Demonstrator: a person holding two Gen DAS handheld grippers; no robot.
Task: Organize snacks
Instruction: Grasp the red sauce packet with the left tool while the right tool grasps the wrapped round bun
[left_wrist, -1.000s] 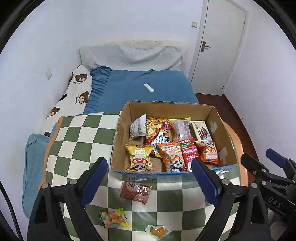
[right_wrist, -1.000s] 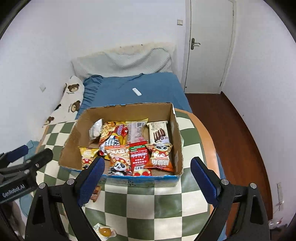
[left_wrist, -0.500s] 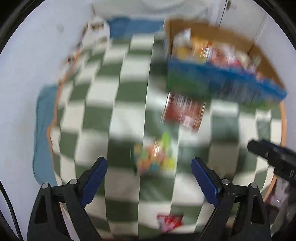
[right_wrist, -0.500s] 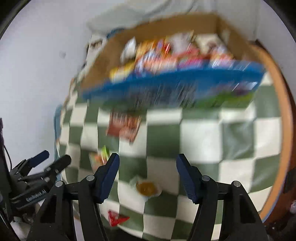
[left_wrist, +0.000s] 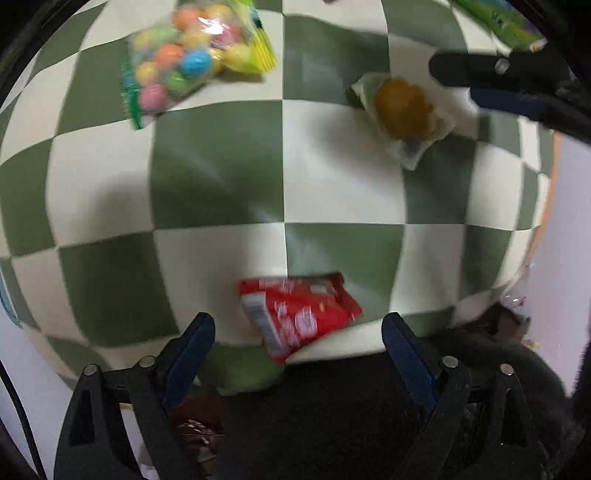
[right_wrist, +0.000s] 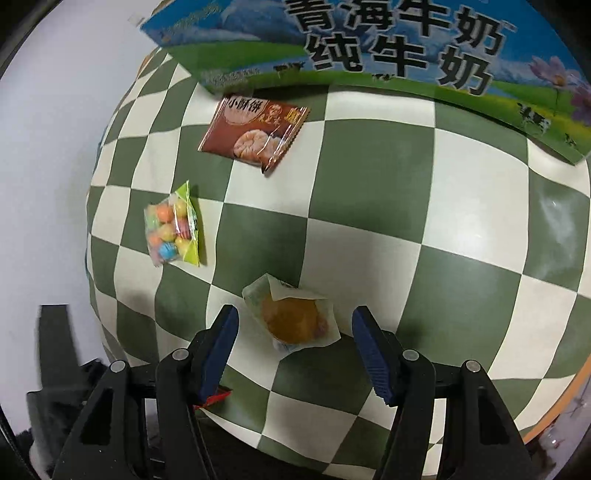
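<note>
A red snack packet (left_wrist: 295, 314) lies at the near edge of the checked table (left_wrist: 218, 166). My left gripper (left_wrist: 299, 332) points down over it, jaws closing, the packet between them with gaps on both sides. An orange pastry in clear wrap (right_wrist: 291, 317) lies between the fingers of my right gripper (right_wrist: 295, 336), whose pads stand clear of it. That pastry (left_wrist: 404, 110) and the right gripper (left_wrist: 498, 85) also show in the left wrist view. A bag of coloured candy balls (right_wrist: 173, 229) and a brown biscuit packet (right_wrist: 255, 133) lie farther out.
The blue and green printed wall of the snack box (right_wrist: 369, 48) stands at the far side of the table (right_wrist: 369, 184). The candy bag (left_wrist: 192, 62) sits top left in the left wrist view. The table's rounded near edge drops off just below both grippers.
Both grippers have come down and tipped toward the tabletop. The box interior has left view. Both pairs of jaws stand narrower, the left now around the red packet, the right around the pastry.
</note>
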